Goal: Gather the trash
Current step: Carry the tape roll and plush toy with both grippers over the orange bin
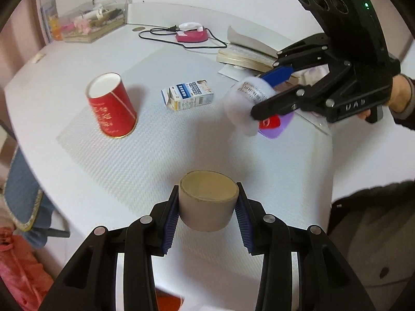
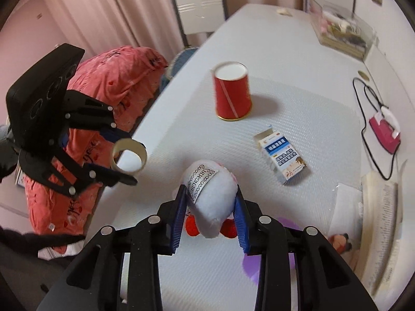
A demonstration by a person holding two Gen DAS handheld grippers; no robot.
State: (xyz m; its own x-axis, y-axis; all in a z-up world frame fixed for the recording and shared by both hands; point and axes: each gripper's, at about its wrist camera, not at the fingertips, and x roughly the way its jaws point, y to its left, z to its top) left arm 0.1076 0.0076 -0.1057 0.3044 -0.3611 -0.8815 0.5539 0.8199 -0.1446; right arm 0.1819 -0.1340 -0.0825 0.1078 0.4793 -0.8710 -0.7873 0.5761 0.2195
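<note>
My left gripper point(image 1: 208, 202) is shut on an empty cardboard tape roll point(image 1: 207, 199) and holds it above the table's near edge; it also shows in the right wrist view point(image 2: 129, 159). My right gripper point(image 2: 210, 198) is shut on a white plush toy point(image 2: 212, 197) with a woven label and red and purple parts, held above the table; the toy also shows in the left wrist view point(image 1: 243, 103). A red paper cup point(image 1: 111, 105) stands upside down on the white table point(image 1: 155, 160). A small blue-and-white carton point(image 1: 187, 94) lies beside the cup.
A pink trash bag point(image 2: 103, 119) stands open beside the table's edge. At the back are a clear box of small items point(image 1: 93, 19), a pink device with a black cable point(image 1: 192, 35) and open books point(image 1: 249, 51). A white chair point(image 2: 199, 7) stands at the table's far end.
</note>
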